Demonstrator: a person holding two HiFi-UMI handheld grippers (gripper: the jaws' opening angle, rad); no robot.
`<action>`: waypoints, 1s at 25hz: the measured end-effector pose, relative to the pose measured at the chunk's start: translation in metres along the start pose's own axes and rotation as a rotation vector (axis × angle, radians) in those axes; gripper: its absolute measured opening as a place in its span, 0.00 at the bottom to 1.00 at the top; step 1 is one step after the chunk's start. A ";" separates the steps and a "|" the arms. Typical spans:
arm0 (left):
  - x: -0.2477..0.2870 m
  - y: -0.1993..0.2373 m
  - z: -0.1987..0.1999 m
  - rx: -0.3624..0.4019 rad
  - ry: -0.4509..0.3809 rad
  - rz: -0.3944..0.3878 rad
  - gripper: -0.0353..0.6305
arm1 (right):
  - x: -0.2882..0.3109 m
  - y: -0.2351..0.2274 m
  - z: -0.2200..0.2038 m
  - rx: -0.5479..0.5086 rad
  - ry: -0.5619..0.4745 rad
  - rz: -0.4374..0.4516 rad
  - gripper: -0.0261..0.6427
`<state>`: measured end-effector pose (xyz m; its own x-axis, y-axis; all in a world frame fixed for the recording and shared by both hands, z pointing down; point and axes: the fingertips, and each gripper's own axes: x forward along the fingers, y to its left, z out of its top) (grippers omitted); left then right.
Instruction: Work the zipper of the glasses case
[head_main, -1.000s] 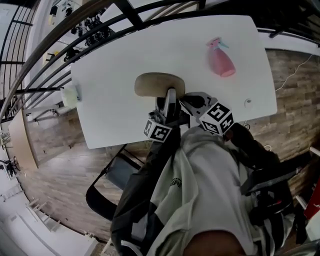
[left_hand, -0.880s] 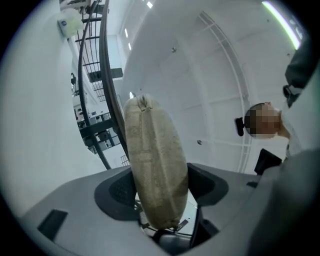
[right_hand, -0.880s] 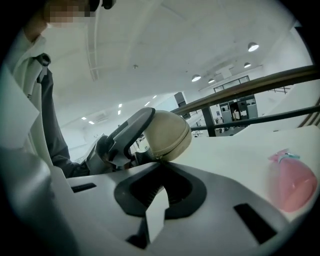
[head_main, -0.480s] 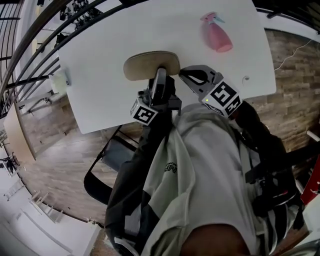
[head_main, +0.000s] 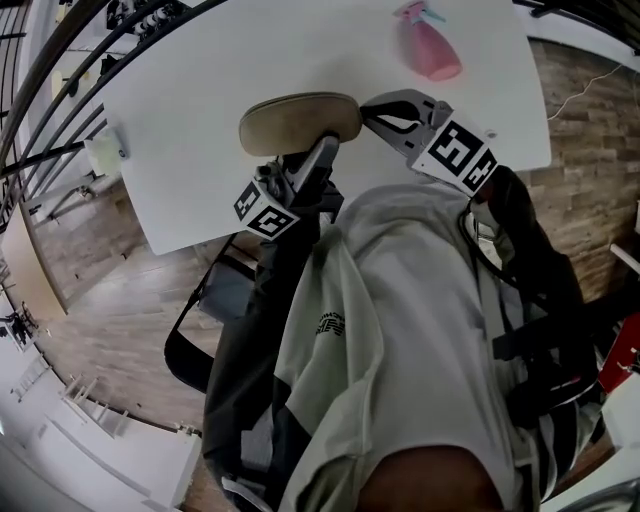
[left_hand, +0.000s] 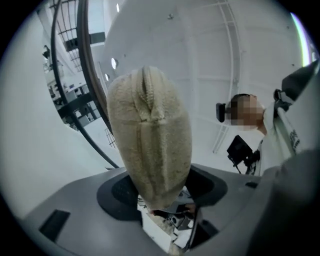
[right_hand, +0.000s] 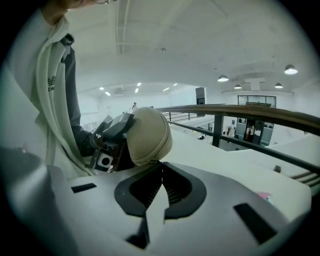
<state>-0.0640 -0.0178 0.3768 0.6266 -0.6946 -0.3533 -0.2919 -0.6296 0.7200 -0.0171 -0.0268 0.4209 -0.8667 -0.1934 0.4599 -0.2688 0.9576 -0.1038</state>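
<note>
The beige fabric glasses case (head_main: 298, 120) is off the white table (head_main: 190, 150), gripped near one end by my left gripper (head_main: 328, 146). In the left gripper view the case (left_hand: 150, 145) stands up between the pads, zipper seam facing the camera; the jaws have just been closing on it. My right gripper (head_main: 368, 106) is shut, its tips at the case's right end. In the right gripper view the closed tips (right_hand: 161, 167) touch the case (right_hand: 148, 135) at its lower edge by the zipper. Whether the pull is pinched I cannot tell.
A pink spray bottle (head_main: 430, 52) stands on the table's far right. A dark curved railing (head_main: 60, 70) runs beyond the table's left edge. A chair (head_main: 225, 300) sits under the near edge. The person's torso fills the lower head view.
The left gripper has tilted and swung its marker cube leftward, carrying the case with it. The right gripper has rolled and stayed at the case's end.
</note>
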 end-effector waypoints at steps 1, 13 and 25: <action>0.002 -0.001 -0.002 0.026 0.038 -0.013 0.47 | 0.000 -0.002 -0.001 -0.025 0.013 0.010 0.03; -0.015 0.009 -0.050 -0.010 0.291 -0.063 0.47 | -0.002 -0.015 -0.013 -0.147 0.120 0.024 0.03; -0.026 0.011 -0.064 -0.121 0.448 -0.146 0.46 | 0.003 -0.006 -0.022 -0.113 0.144 0.145 0.03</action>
<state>-0.0370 0.0154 0.4327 0.9120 -0.3671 -0.1828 -0.1084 -0.6457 0.7559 -0.0091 -0.0284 0.4419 -0.8218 -0.0274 0.5691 -0.0900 0.9925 -0.0822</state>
